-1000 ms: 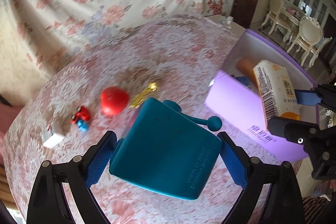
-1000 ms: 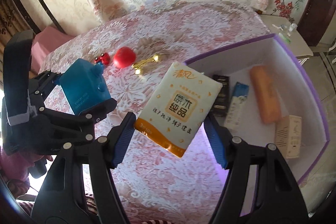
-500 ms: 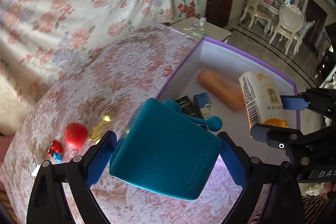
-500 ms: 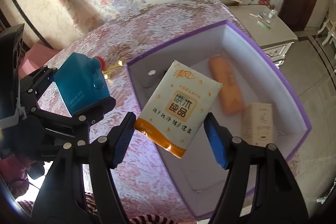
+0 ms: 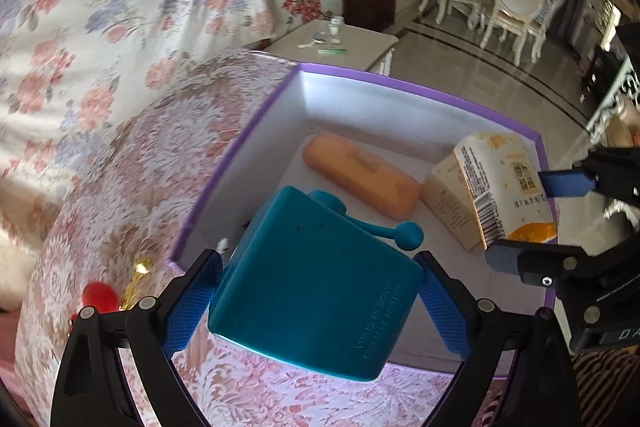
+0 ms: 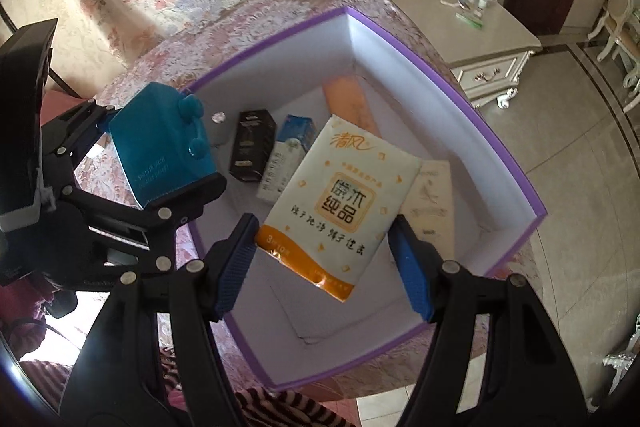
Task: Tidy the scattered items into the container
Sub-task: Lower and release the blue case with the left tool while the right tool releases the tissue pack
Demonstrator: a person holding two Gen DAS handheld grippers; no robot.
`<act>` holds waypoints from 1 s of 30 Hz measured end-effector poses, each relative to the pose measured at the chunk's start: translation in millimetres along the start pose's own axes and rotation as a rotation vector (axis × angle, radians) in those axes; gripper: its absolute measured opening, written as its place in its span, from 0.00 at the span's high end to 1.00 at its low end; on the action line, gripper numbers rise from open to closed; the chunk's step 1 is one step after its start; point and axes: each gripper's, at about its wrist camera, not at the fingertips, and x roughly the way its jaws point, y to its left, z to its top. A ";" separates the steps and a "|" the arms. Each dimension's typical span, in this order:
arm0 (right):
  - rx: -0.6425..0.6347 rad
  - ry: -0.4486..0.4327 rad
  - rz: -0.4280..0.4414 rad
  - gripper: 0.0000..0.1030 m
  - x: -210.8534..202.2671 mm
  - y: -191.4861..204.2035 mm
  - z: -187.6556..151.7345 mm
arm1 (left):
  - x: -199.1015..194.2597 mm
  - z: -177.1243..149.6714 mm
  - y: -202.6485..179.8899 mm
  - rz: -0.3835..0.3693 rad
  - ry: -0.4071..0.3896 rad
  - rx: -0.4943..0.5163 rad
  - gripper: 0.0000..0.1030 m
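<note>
My left gripper [image 5: 316,291] is shut on a teal box with a small crank handle [image 5: 316,283] and holds it above the near left corner of the purple container [image 5: 400,83]. My right gripper [image 6: 324,235] is shut on a white and orange tissue pack [image 6: 340,199] and holds it over the container's [image 6: 448,63] middle. The teal box [image 6: 160,139] and the tissue pack [image 5: 504,187] each show in the other view. A red ball [image 5: 100,297] and a gold piece [image 5: 138,279] lie on the tablecloth left of the container.
Inside the container lie an orange bar [image 5: 360,179], a cream box [image 6: 432,211], a black box [image 6: 252,151], a blue and white carton [image 6: 286,155] and a small silver piece [image 6: 219,117]. A white side cabinet [image 6: 492,43] stands beyond the round table.
Both grippers have moved right from over the tablecloth to above the open container, each still holding its item. The red ball and gold piece have slid to the left edge of the left view.
</note>
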 end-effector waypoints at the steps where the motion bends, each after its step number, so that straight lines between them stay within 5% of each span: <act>1: 0.006 0.002 -0.002 0.33 0.6 -4.5 0.0 | 2.9 1.0 -4.2 -0.001 0.005 0.013 0.07; 18: 0.056 0.041 0.009 0.33 14.2 -43.0 0.6 | 26.0 -4.0 -89.2 -0.180 0.099 0.204 0.07; 30: 0.021 0.068 0.028 0.33 30.1 -49.2 7.1 | 24.6 -12.8 -90.6 -0.212 0.111 0.128 0.00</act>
